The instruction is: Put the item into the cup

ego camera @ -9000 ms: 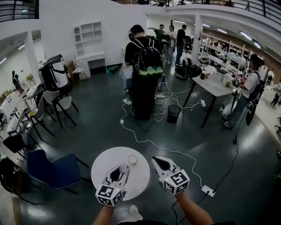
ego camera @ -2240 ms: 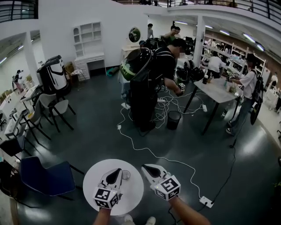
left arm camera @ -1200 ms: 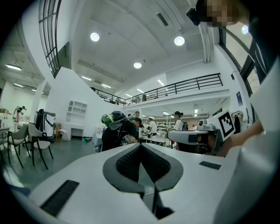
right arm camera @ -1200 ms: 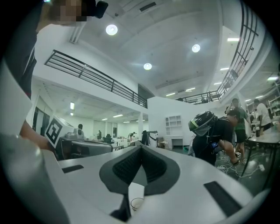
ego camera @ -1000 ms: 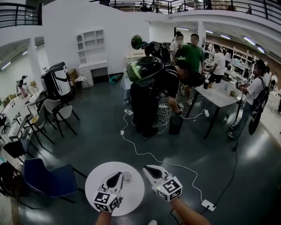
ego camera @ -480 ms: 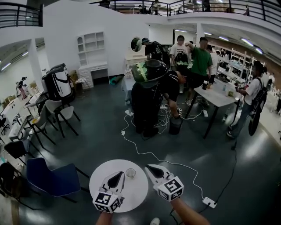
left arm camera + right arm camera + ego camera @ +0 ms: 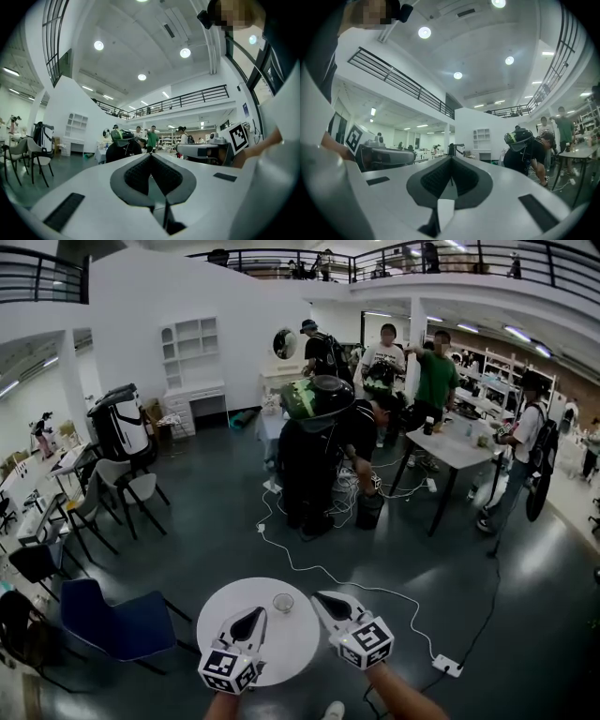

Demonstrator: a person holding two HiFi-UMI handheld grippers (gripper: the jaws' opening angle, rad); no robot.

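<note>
A small clear cup (image 7: 282,603) stands on the round white table (image 7: 225,610), near its far right edge. I cannot tell what is inside the cup. My left gripper (image 7: 260,611) hovers over the table just left of and nearer than the cup, jaws shut and empty. My right gripper (image 7: 317,595) is off the table's right edge, right of the cup, also shut on nothing. In the left gripper view the left gripper (image 7: 150,155) points level across the room, and in the right gripper view the right gripper (image 7: 451,158) does too. Neither gripper view shows the cup.
A blue chair (image 7: 103,620) stands left of the table. A white cable (image 7: 309,568) runs over the dark floor to a power strip (image 7: 446,667) at the right. Further off, a bent-over person (image 7: 319,446) stands beside a black bin (image 7: 368,510) and a grey table (image 7: 450,451), with several people nearby.
Both grippers stay shut and side by side. The table and cup have drifted slightly up and to the right in the head view. The people at the back have shifted.
</note>
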